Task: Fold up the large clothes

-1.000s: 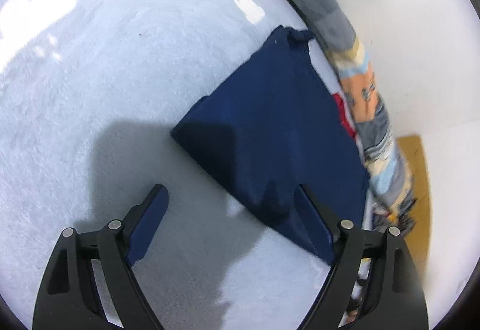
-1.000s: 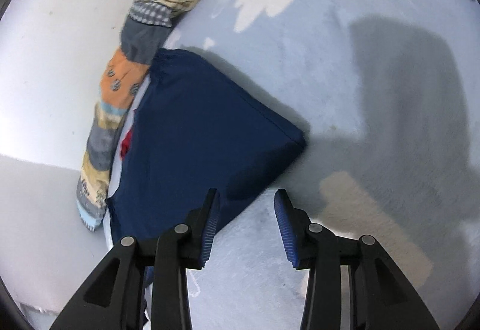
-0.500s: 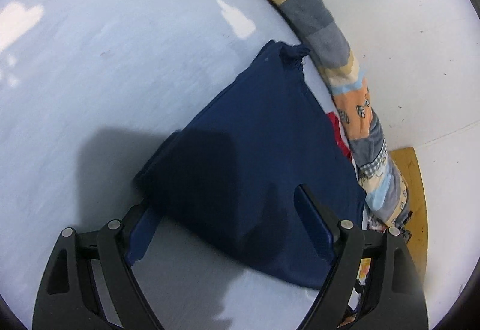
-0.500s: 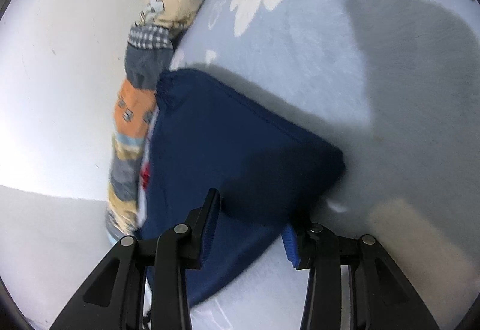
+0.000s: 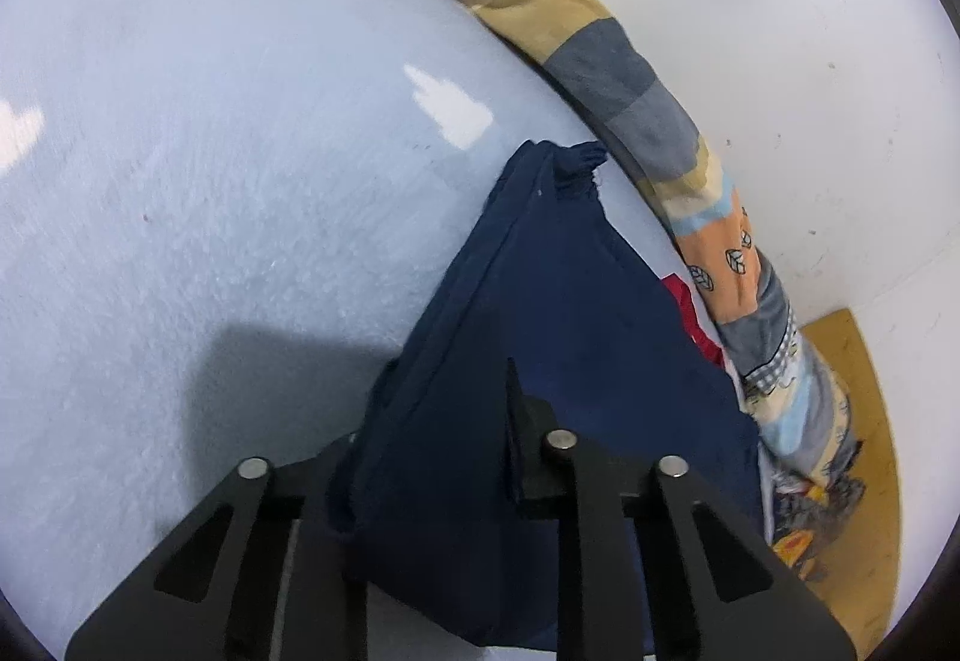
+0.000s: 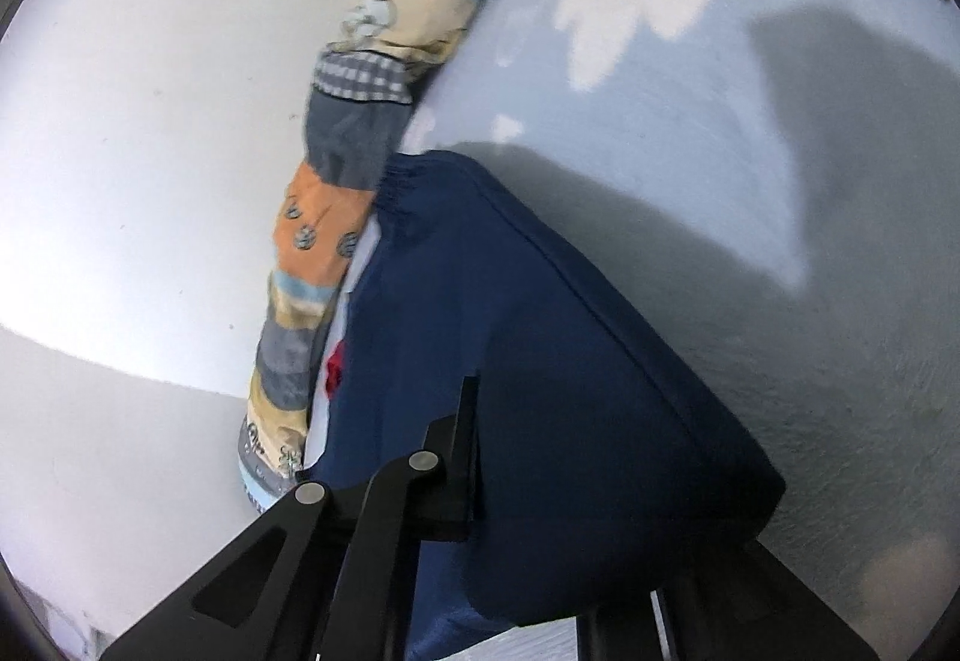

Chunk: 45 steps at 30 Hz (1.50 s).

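My left hand-held gripper (image 5: pixel 429 457) is clamped on one near corner of the folded navy garment (image 5: pixel 576 325); my right hand-held gripper (image 6: pixel 606 481) has fabric bunched between its fingers, closure unclear. The garment lies on the pale blue bed (image 5: pixel 240 181). Beyond it, a patchwork bolster (image 5: pixel 648 120) runs along the white wall (image 5: pixel 810 60).

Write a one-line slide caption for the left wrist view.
Left gripper shut on folded navy garment on pale blue bedding.

A home bedroom: pale blue bedsheet (image 5: pixel 240 193), patchwork quilt (image 5: pixel 630 78) against a white wall (image 5: pixel 780 30)
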{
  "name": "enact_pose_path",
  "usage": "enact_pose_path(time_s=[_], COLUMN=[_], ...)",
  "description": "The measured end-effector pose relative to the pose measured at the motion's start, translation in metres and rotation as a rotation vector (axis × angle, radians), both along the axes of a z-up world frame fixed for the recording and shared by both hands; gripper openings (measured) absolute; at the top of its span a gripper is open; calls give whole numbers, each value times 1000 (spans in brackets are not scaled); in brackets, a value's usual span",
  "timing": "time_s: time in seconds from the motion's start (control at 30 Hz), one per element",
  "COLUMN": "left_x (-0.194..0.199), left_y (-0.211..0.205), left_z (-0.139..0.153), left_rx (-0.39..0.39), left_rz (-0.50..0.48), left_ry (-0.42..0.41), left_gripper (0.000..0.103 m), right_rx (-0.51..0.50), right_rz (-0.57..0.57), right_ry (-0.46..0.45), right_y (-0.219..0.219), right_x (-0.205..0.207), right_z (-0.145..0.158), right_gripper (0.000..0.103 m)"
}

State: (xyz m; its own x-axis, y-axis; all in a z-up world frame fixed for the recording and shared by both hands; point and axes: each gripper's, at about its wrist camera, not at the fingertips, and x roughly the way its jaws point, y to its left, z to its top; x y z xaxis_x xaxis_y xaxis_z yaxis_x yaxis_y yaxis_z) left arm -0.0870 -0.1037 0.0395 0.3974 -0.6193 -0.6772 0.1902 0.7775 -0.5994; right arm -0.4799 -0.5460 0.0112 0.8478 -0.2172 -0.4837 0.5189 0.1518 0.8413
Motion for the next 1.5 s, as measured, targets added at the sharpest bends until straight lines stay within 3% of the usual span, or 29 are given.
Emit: enact_pose_path(time_s=[0.43,0.5,0.57,0.6,0.67,0.7,0.73,0.77,0.9,1.03,1.07,1.1,1.13,1.23,1.37,1.4,1.43,1.47,1.5], left_x=[-43,-49,-51,-50,-48,-45,-44,-42,-32,-24,-22,-18,-16,-9,-8,-9,-9,-6,-3], left_y=[42,51,62,70,77,80,81,83,74,54,49,41,38,17,-11,-13,-16,-18,-17], left_z=[29,31,26,21,12,7,4,3,-4,-10,-9,-8,-8,-6,-5,-4,-5,-7,-9], left_rx=[89,115,91,63,33,21,18,15,-19,-2,10,2,-7,19,50,54,68,75,58], left_rz=[-48,-66,-58,-42,-28,-20,-13,-10,-21,-34,-27,-24,-24,-38,-98,-89,-81,-89,-88], left_ry=[-34,-44,-4,45,117,146,159,161,155,115,92,72,64,15,-86,-108,-122,-105,-86], left_gripper=[8,8,9,11,23,35,40,40,49,72,75,84,92,100,98,81,35,26,25], right_rx=[-134,-140,-96,-79,-28,-4,29,62,122,115,125,126,118,37,-54,-69,-77,-70,-50], right_rz=[45,55,53,47,17,4,-7,-19,-47,-50,-55,-64,-74,-40,52,69,69,63,52], right_ry=[100,85,33,22,35,53,72,76,29,42,27,0,-34,-104,-130,-136,-136,-128,-136], right_y=[51,57,58,58,58,56,54,52,41,26,22,20,15,4,-7,-9,-10,-11,-13], right_x=[-48,-61,-76,-81,-89,-89,-89,-89,-82,-59,-51,-47,-42,-21,4,8,10,11,11], right_z=[48,51,49,47,38,34,27,20,2,-12,-20,-23,-26,-26,-25,-25,-25,-26,-27], right_gripper=[3,3,3,9,10,13,21,25,26,33,33,33,33,32,26,25,24,24,21])
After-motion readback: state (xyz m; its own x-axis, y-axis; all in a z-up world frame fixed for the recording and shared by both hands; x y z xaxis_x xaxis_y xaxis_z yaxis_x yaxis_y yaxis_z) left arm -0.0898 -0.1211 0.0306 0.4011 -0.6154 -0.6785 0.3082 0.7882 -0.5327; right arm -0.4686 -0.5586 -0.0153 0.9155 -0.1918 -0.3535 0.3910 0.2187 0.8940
